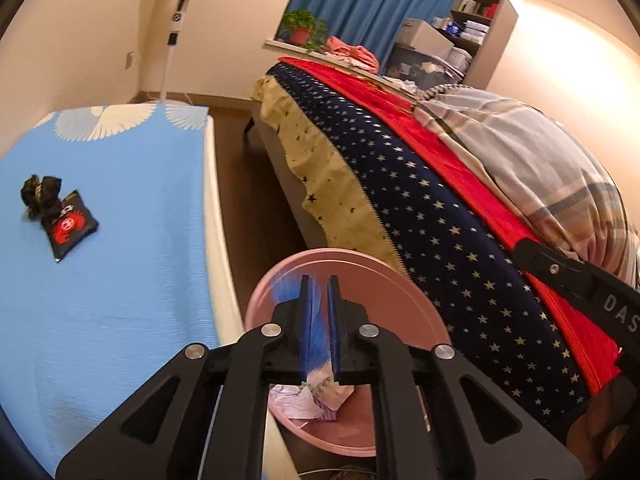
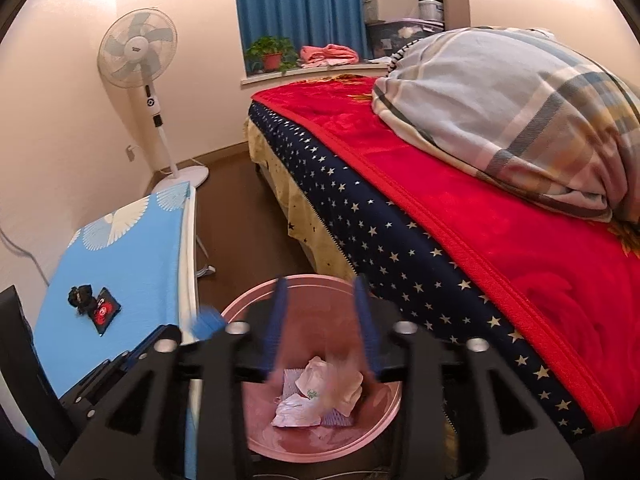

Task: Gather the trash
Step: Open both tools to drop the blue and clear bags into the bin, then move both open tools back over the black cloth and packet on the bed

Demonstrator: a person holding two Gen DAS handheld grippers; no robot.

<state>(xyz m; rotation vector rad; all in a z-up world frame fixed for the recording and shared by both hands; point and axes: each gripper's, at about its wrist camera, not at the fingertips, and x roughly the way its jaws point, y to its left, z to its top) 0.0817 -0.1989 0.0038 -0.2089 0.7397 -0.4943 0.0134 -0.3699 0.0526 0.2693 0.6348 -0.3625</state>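
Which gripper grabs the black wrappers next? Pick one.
Left. The left gripper sits beside the blue table holding the black wrappers; the right gripper hangs open over the pink bin.

1. Warm, fairly bright indoor light; strongest glow on the wall (image 1: pixel 568 60) right of the curtain (image 1: pixel 360 4).
2. Heavy fisheye bending, black corners in both views.
3. Right gripper (image 2: pixel 320 328) motion-blurred, fingers smeared; background behind it sharp.
4. Left gripper (image 1: pixel 320 328) fingers slightly smeared blue.
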